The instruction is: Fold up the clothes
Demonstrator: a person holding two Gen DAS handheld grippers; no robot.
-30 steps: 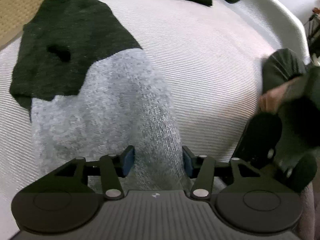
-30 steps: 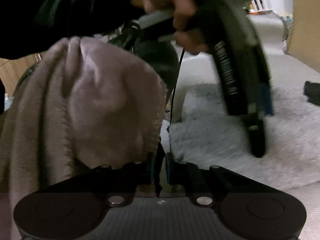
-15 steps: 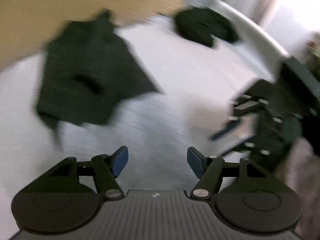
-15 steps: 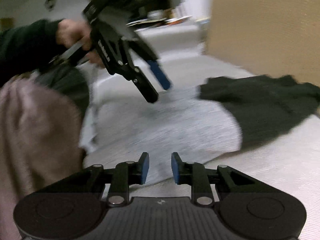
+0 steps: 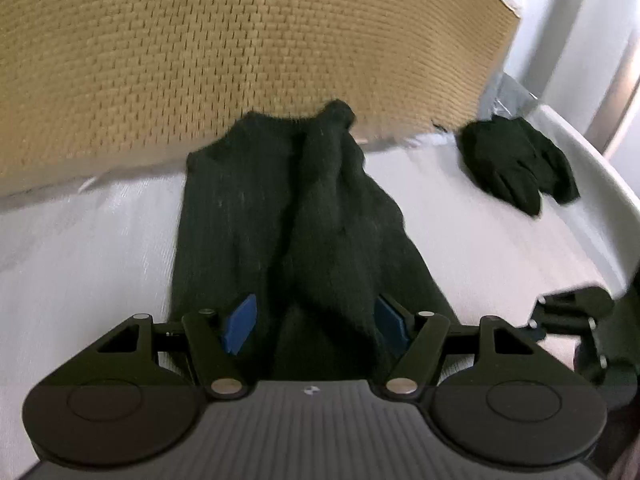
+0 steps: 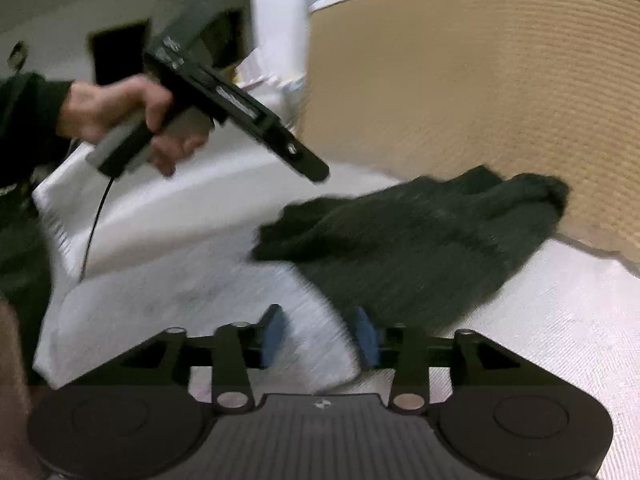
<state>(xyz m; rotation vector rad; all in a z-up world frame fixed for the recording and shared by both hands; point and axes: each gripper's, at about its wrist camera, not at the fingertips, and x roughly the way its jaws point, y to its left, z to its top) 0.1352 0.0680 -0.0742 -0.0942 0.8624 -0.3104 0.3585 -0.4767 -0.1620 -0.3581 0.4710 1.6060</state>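
White ribbed bedding [image 5: 480, 248] fills the lower half of both views, and a tan woven headboard [image 5: 240, 48] curves across the top at twelve o'clock. On the left wrist camera, the left gripper [image 5: 316, 320] sits with its blue pads spread wide, and a dark knit garment [image 5: 296, 216] runs straight up the middle from six o'clock to the foot of the headboard, bunched into long folds. The cloth passes between the open fingers; contact with the pads can't be judged from here. Off at two o'clock lies a second dark garment [image 5: 516, 160], well apart from the first, close to the bed's rounded edge. At four o'clock the black frame of the other tool peeks in. Over to the right wrist camera: the right gripper [image 6: 320, 336] is also parted, blue pads apart, hovering over a pale grey knit piece [image 6: 224, 304] that meets the dark garment [image 6: 420, 240] at about one o'clock. The view is smeared with motion blur, so contact is hard to call. At ten o'clock a hand [image 6: 132, 120] in a dark sleeve grips the handle of the left gripper [image 6: 316, 170], held up above the bedding, a black cable trailing down from it.
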